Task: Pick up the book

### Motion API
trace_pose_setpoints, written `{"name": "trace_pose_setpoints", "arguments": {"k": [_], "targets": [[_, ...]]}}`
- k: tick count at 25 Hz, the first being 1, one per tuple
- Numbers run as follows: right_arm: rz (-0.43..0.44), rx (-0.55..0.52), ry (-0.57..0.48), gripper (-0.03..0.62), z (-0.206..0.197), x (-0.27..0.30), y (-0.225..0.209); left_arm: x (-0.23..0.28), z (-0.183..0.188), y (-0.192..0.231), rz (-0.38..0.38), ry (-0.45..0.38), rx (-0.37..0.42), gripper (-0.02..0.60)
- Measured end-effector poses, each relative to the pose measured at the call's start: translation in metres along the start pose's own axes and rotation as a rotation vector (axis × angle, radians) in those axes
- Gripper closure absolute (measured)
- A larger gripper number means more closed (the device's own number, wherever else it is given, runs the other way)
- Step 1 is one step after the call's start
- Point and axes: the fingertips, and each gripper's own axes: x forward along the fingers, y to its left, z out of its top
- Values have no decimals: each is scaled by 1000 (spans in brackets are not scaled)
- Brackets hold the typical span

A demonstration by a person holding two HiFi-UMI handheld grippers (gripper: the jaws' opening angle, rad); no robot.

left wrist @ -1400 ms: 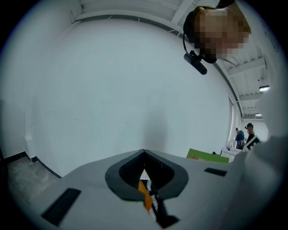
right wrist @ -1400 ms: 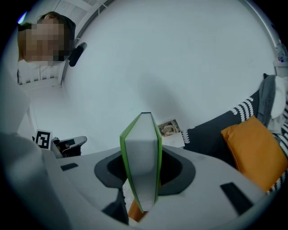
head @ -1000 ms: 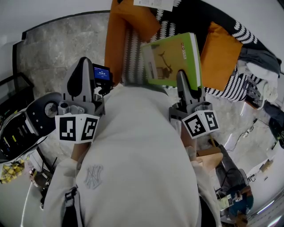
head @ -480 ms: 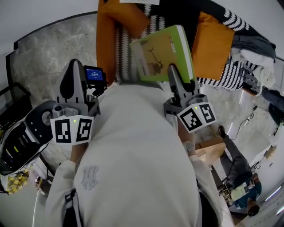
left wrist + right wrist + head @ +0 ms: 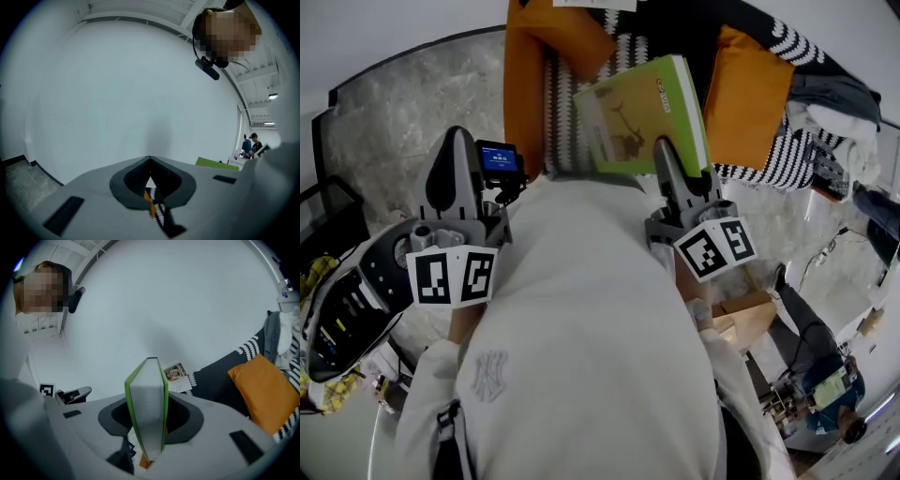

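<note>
A green book [image 5: 642, 112] with a picture on its cover is held above an orange and striped sofa. My right gripper [image 5: 670, 155] is shut on its near edge. The right gripper view has the book [image 5: 146, 394] standing edge-on, pages toward the camera, clamped between the jaws of the right gripper [image 5: 150, 420]. My left gripper [image 5: 457, 169] hovers to the left of the book, apart from it and holding nothing. In its own view the left gripper [image 5: 150, 161] has its jaws together, and a sliver of the book [image 5: 215, 163] shows at the right.
Orange cushions [image 5: 548, 66] [image 5: 750, 84] lie on a black and white patterned throw [image 5: 581, 94]. Clothes [image 5: 839, 122] are piled at the right. A grey machine [image 5: 347, 291] stands on the marble floor [image 5: 403, 103] at the left. A white wall fills both gripper views.
The head view has shifted, so the book and both grippers sit a little further left and higher in the picture. The right gripper's hold on the book is unchanged.
</note>
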Motion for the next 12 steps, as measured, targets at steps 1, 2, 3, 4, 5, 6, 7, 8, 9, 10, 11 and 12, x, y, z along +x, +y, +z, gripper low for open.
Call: {"name": "trace_pose_setpoints", "arguments": {"k": [1,2,3,4,5,6,7,8,9,10,11,12], "targets": [[0,0,1,444,-1,2,2,0,1,3,0,-2,-1,572],[0,-1,2,444,-2,3,3,0,1,5,0,-3,-2,572],[1,-3,3,444,-3,4,3,-1,0,7,1,-5,-2,572],[3,-5,4,444,-4,3,3,-2,-1,6,2,-7,-1,572],[5,-6,4,444,-4,2,3,-3,-2,5,5,-8,-1,574],[7,-6,3,444,-5,0,1,-4,-3,4,7,-9,0,572],[8,-6,2,444,-5,-2,0,-5,-5,2,10,-8,0,572],[8,-5,2,444,-6,-3,-1,-6,-6,2,12,-7,0,572],[8,-4,1,444,-6,-3,-2,-6,-8,1,12,-6,-1,572],[8,-3,0,444,-7,-3,-3,-6,-10,1,12,-6,-2,572],[8,-2,0,444,-8,-3,-4,-6,-11,1,12,-6,-3,572],[8,-2,0,444,-8,-3,-5,-6,-12,0,11,-5,-4,572]]}}
